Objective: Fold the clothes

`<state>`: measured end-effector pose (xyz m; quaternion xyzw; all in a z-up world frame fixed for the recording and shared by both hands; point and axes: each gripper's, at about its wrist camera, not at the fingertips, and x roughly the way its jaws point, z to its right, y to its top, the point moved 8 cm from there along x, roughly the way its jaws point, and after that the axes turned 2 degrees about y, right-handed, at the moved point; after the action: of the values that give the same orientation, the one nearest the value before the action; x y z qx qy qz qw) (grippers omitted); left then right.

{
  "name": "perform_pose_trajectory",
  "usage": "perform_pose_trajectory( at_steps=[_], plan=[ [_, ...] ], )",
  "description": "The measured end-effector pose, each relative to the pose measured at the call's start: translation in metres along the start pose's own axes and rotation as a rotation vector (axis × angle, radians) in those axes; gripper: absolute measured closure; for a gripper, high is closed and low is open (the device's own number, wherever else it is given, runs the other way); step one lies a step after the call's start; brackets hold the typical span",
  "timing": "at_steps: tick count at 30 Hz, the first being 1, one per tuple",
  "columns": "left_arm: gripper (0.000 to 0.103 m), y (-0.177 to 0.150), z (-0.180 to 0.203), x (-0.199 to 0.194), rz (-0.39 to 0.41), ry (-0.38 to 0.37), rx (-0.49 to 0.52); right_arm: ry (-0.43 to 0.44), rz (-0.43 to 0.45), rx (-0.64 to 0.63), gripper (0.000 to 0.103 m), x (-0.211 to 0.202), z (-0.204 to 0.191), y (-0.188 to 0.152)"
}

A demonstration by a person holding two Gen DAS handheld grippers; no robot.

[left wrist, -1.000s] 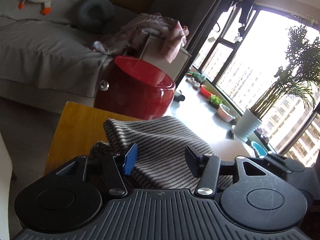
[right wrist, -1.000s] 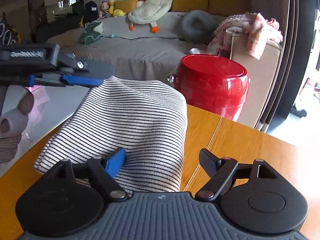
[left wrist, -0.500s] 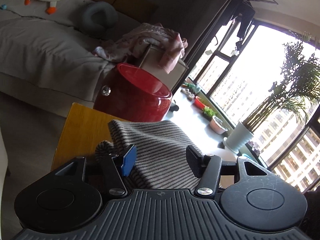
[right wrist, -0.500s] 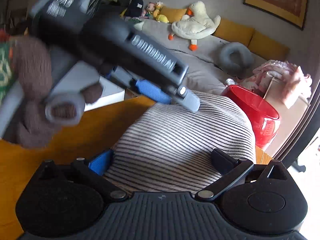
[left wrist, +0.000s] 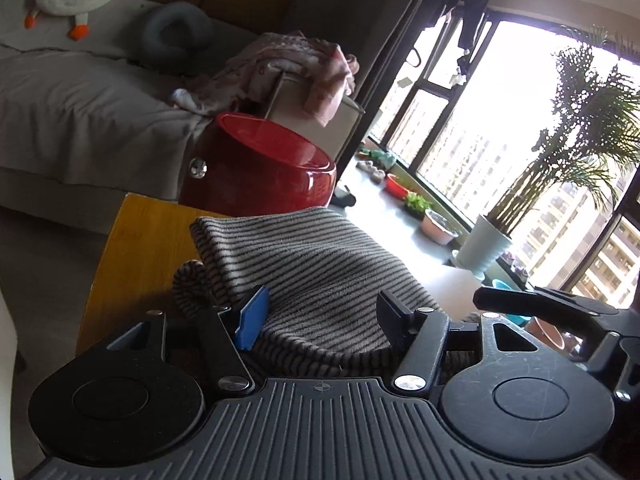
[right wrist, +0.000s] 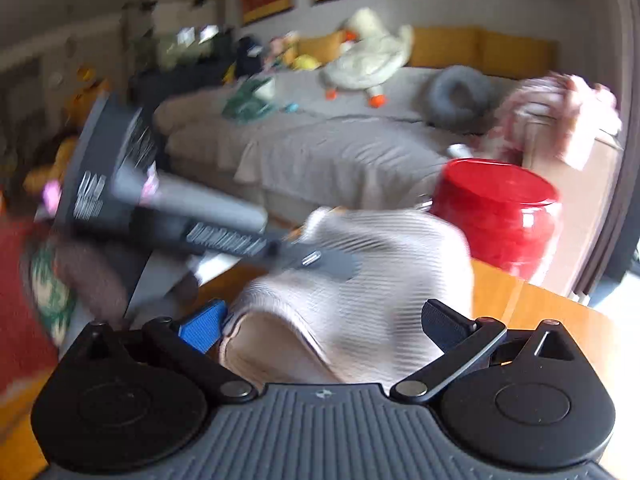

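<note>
The striped shirt [left wrist: 316,264] lies folded on my wooden tabletop [left wrist: 132,248], between the spread fingers of my left tool [left wrist: 320,312]. My right view, blurred, shows the shirt [right wrist: 360,292] between the right tool [right wrist: 324,320], also spread. Only my left view shows the window [left wrist: 500,132]; the red bin [left wrist: 260,172] stands beyond the tabletop edge.

Blown-out window [left wrist: 500,128] glare, dim foreground, right view perhaps motion-blurred, fisheye-bent edges
</note>
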<state>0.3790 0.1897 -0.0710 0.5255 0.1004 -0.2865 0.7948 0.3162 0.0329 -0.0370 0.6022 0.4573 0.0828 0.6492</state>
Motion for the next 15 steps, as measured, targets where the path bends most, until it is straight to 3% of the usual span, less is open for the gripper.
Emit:
perform_pose_trajectory(
  at_steps=[3,5,10,15],
  plan=[
    [0.038,-0.003,-0.003,-0.005,0.02,-0.005,-0.019,-0.04,-0.078,0.137,0.0,0.016,0.03,-0.019],
    [0.038,-0.002,-0.005,-0.011,0.036,0.006,-0.04,-0.069,-0.189,0.094,0.0,0.037,0.028,-0.045],
    [0.038,0.01,0.0,-0.037,0.087,-0.025,-0.135,-0.072,-0.172,0.129,0.0,0.041,0.029,-0.056],
    [0.04,-0.006,-0.004,-0.021,0.027,0.042,-0.086,-0.065,-0.162,0.131,0.0,0.034,0.029,-0.06]
  ],
)
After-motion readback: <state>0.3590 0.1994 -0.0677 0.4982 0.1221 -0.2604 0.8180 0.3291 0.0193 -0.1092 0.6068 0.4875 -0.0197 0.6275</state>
